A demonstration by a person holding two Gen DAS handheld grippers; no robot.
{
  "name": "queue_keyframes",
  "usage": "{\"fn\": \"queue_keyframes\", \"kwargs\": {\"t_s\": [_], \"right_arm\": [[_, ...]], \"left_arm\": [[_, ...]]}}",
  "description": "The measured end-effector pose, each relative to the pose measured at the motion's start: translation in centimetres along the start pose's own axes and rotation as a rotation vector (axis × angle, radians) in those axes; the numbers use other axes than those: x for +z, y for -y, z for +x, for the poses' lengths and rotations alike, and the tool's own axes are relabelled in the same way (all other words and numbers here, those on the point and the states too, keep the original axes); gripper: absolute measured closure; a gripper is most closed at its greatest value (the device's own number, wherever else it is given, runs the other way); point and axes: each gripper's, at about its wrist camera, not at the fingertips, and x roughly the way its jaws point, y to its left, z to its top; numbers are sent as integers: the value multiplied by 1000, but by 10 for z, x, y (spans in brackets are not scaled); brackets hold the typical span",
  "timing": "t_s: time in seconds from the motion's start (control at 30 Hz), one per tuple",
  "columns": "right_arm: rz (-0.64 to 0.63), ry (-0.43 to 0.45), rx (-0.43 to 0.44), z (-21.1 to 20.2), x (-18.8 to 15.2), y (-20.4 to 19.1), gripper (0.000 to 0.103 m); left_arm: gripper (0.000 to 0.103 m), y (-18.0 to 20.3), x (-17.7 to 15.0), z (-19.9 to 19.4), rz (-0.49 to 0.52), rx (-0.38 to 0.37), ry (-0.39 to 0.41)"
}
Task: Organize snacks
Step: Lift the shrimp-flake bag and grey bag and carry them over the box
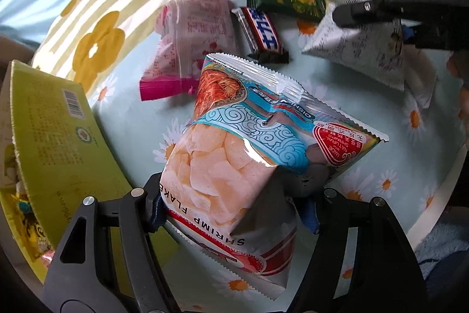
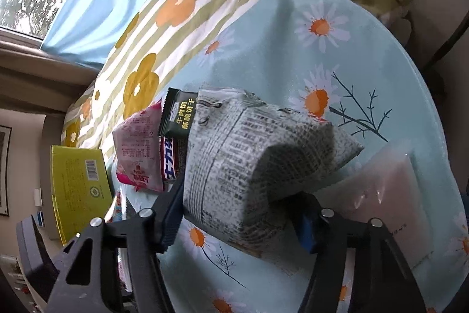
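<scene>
At the table's left edge I see the yellow box (image 1: 52,143); my left gripper (image 1: 234,213) clamps the shrimp flakes bag (image 1: 249,143) mid-table, and my right gripper (image 2: 237,222) pinches the grey printed packet (image 2: 252,160) toward the right edge.

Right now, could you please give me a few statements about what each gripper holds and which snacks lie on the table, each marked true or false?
1. The left gripper is shut on the shrimp flakes bag. True.
2. The right gripper is open and holds nothing. False: it clamps the white printed packet.
3. The chocolate bar lies between the pink packet and the dark green packet. True.
4. The yellow-green box is red. False: it is yellow-green.
</scene>
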Motion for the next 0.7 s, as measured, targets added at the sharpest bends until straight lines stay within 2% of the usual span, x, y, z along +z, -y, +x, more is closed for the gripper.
{"fn": "queue_keyframes", "kwargs": {"t_s": [0.3,0.53,0.7], "right_arm": [[-83,42,39,-37,-5,-11,45],[-223,85,72,-80,-7,-42,45],[-355,91,107,-103,-7,-77,45]], "left_arm": [[37,4,-1,-36,-77,16,82],[37,-3,-10,-86,-174,48,188],[37,-24,-17,-121,-268,81,260]]}}
